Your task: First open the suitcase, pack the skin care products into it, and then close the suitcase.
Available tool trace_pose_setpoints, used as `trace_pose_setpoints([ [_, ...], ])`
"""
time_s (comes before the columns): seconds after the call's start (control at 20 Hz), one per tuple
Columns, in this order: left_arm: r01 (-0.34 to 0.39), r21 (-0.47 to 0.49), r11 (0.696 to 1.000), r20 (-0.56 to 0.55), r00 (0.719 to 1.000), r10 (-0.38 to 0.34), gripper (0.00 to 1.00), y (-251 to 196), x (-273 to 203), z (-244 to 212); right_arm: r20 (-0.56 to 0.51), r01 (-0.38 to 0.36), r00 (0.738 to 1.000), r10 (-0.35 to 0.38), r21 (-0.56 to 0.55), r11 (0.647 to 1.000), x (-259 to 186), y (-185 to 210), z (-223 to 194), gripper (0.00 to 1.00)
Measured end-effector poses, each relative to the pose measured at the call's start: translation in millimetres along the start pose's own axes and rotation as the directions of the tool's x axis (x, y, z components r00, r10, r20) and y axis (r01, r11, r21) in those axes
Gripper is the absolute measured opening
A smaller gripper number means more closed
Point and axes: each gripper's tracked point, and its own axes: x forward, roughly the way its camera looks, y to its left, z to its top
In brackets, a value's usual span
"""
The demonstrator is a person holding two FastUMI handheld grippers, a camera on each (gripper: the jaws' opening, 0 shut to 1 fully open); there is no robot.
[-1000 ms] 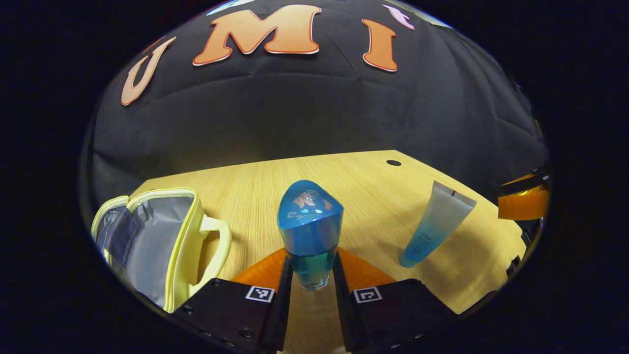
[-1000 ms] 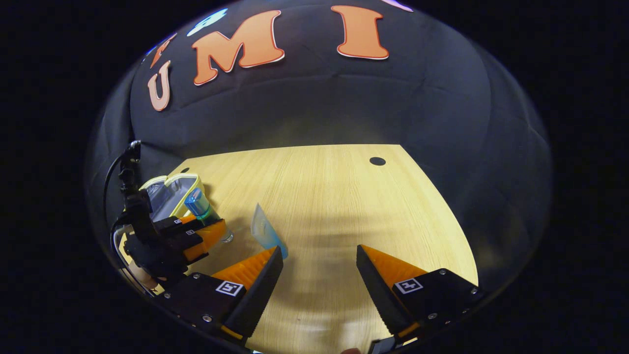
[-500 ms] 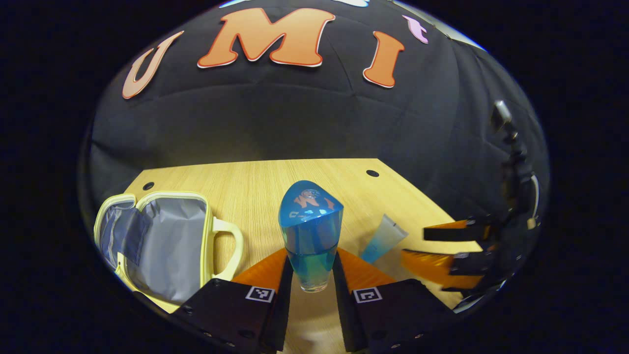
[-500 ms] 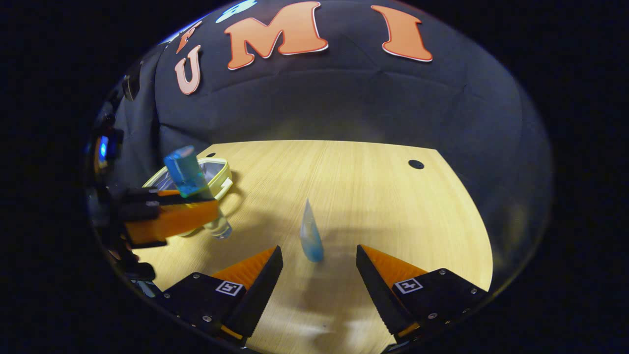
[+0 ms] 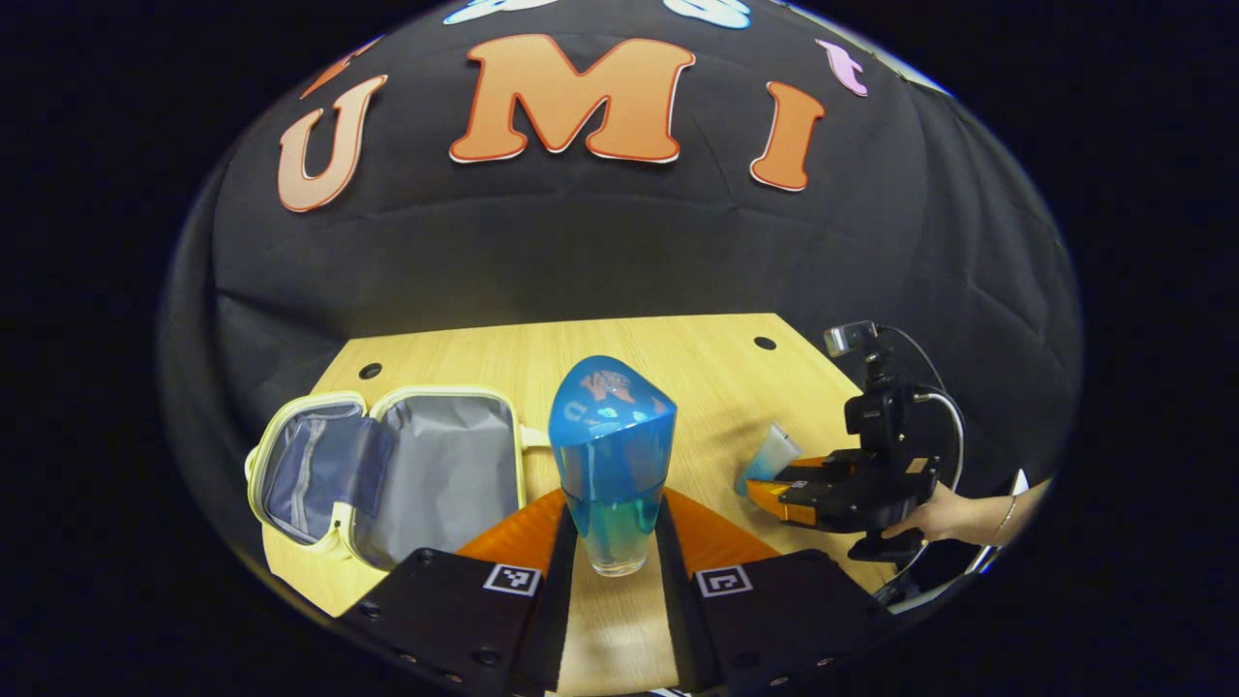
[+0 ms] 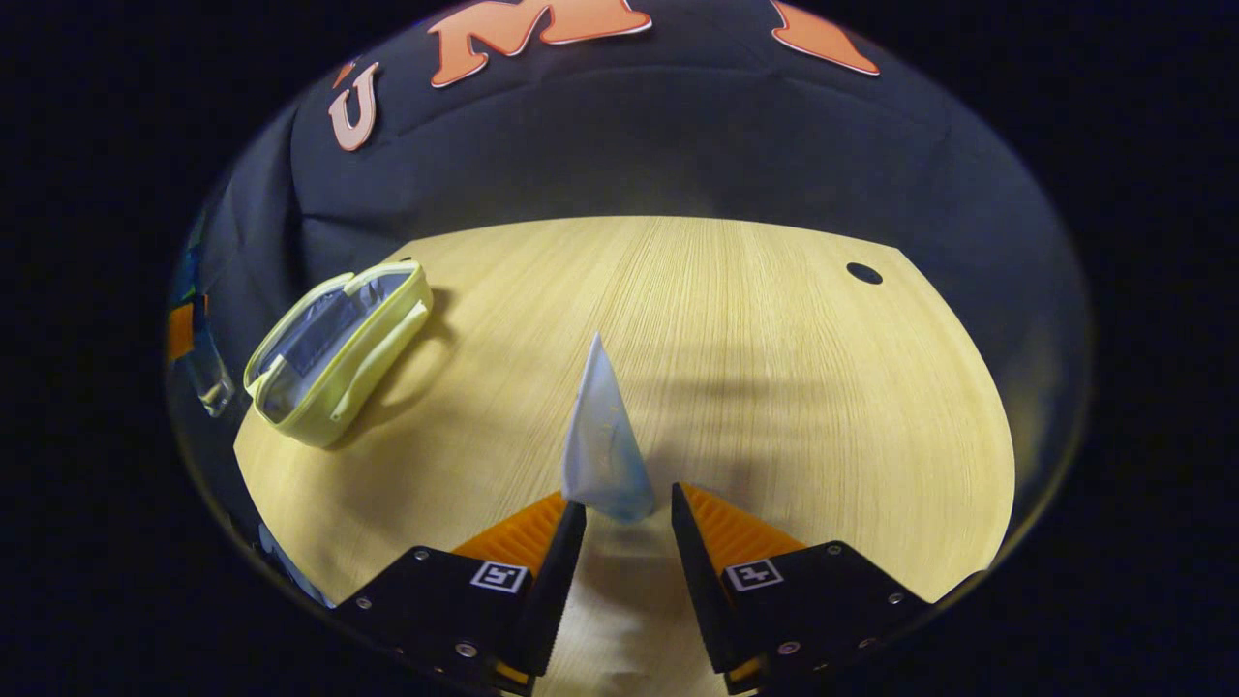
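Left hand-held gripper point(image 5: 612, 542): I pinch the bottle point(image 5: 612, 455) low, above the counter's point(image 5: 668, 348) near edge; it could tip.
Right hand-held gripper point(image 6: 627, 528): I can't tell if it grips the tube point(image 6: 605, 445); it may slip.
Case point(image 5: 387, 474): open, left corner.

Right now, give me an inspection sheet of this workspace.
Surface: wooden table, two round holes in it.
Job's things: yellow case lies open, grey lining showing; blue bottle held upright; tube stands on its cap.
Clutter: nothing seen.
Grippers: left gripper shut on the blue bottle; right gripper closing around the tube's base, contact unclear.
Cables: one loops off the right gripper's mount.
Surroundings: black cloth wall.
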Motion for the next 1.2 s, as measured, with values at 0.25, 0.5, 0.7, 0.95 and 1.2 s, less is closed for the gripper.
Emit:
trace_pose_setpoints([
  [0.25,-0.026,0.015,1.0,-0.057,0.998,0.027,0.43,21.9,-12.3,-9.7,-0.018,0.003,1.0,-0.003,0.002,1.0,7.1,1.7,-0.5,0.46],
  [0.5,0.007,-0.037,0.999,-0.087,0.996,-0.01,0.42,25.3,-13.4,-19.1,-0.029,0.002,1.0,-0.002,0.012,1.0,10.9,0.6,2.4,0.43],
  [0.7,0.018,-0.027,0.999,-0.088,0.996,-0.02,0.43,37.7,-16.1,-16.9,-0.054,-0.075,0.996,0.078,0.052,0.996,-5.6,23.2,5.8,0.4],
  [0.95,0.078,-0.058,0.995,-0.146,0.986,-0.086,0.42,79.6,-26.4,-21.6,-0.099,-0.193,0.974,0.204,0.106,0.975,-47.6,81.5,17.8,0.39],
  [1.2,0.085,0.009,0.996,-0.255,0.964,-0.08,0.43,175.6,-28.1,-29.2,-0.078,-0.261,0.955,0.287,0.238,0.935,-78.2,168.1,38.9,0.39],
])
